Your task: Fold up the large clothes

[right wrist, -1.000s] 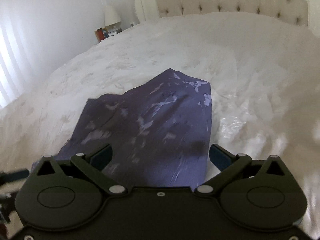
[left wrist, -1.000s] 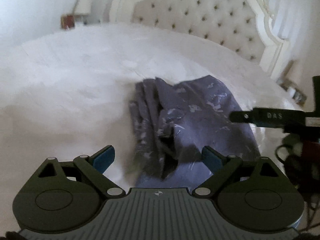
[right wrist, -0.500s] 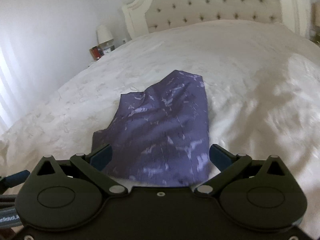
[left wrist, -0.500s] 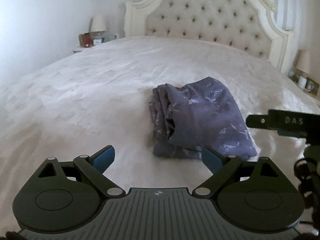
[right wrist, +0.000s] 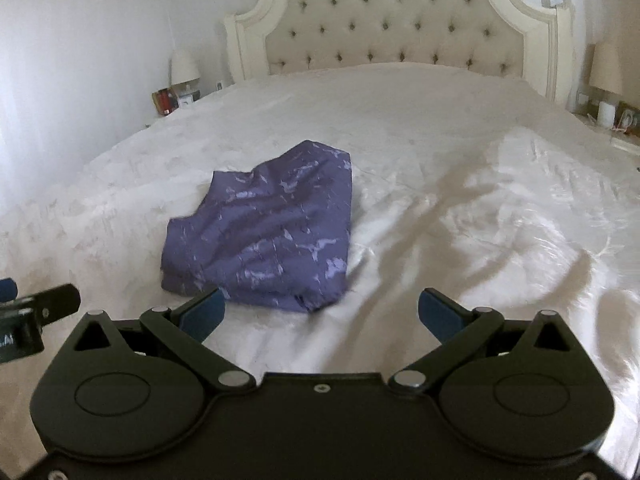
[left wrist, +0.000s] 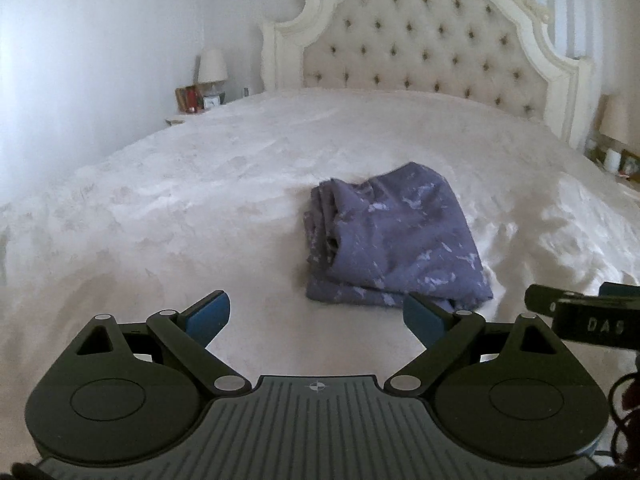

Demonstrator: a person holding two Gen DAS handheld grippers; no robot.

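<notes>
Two grippers hang low over the near edge of a wide white bed [left wrist: 200, 208], both spread wide with nothing between their blue pads. At far left in both views a bedside table carries a pale lamp [left wrist: 213, 67] and a small red item [left wrist: 191, 98], too blurred to identify, against the white wall. Next comes the left gripper [left wrist: 316, 314], its jaws released and clear of the cloth, its left pad over bare bedspread and its right pad [left wrist: 424, 316] in front of the near right corner of the garment; whether it touches I cannot tell. The folded purple garment [left wrist: 396, 240], patterned with paler flecks, lies on the bedspread around the middle of the bed, stacked in several layers whose edges show along its left side. In the right wrist view the same garment [right wrist: 272, 232] sits left of centre, its top rumpled, just beyond the left pad of the right gripper [right wrist: 320, 314], which is likewise released and empty over wrinkled, shiny sheet. Behind everything stands a cream tufted headboard [left wrist: 424, 52] with a carved frame. At far right a second lamp [right wrist: 606, 66] and a white cylinder [right wrist: 606, 114] stand on another bedside table, while the right gripper's black body, marked DAS, juts into the left wrist view at its right edge
</notes>
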